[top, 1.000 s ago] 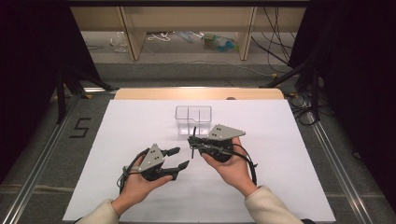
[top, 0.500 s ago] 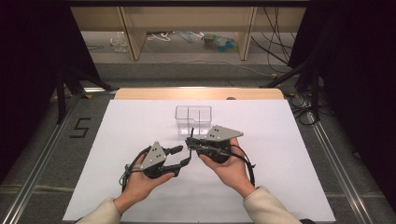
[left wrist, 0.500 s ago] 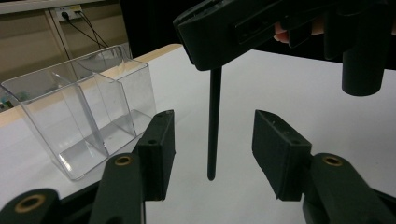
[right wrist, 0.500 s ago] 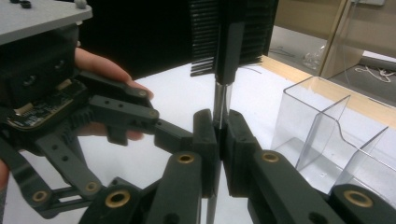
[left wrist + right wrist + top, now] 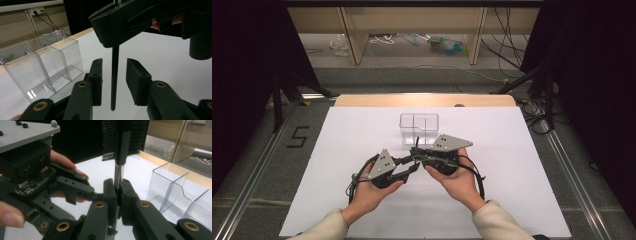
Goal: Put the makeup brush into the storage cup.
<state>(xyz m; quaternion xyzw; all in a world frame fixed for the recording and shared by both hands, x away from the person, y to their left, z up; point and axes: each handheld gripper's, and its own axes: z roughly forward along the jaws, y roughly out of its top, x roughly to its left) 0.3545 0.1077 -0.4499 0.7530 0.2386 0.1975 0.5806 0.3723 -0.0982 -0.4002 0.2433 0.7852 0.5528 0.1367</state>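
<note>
High view: white table sheet point(image 5: 337, 150), clear divided box point(image 5: 419, 128) at its middle, both grippers meeting just in front of it. Right gripper point(image 5: 117, 188): jaws clamped on an upright black pen point(image 5: 119, 160) (silver band above the pads). Left gripper point(image 5: 114, 82): jaws have just been closing, the pen point(image 5: 114, 75) between them, pads not yet touching it.

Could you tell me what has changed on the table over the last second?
The left gripper edged toward the right gripper, its jaws closing around the pen without touching it yet. The right gripper stayed shut on the pen; the clear organizer stayed put.
</note>
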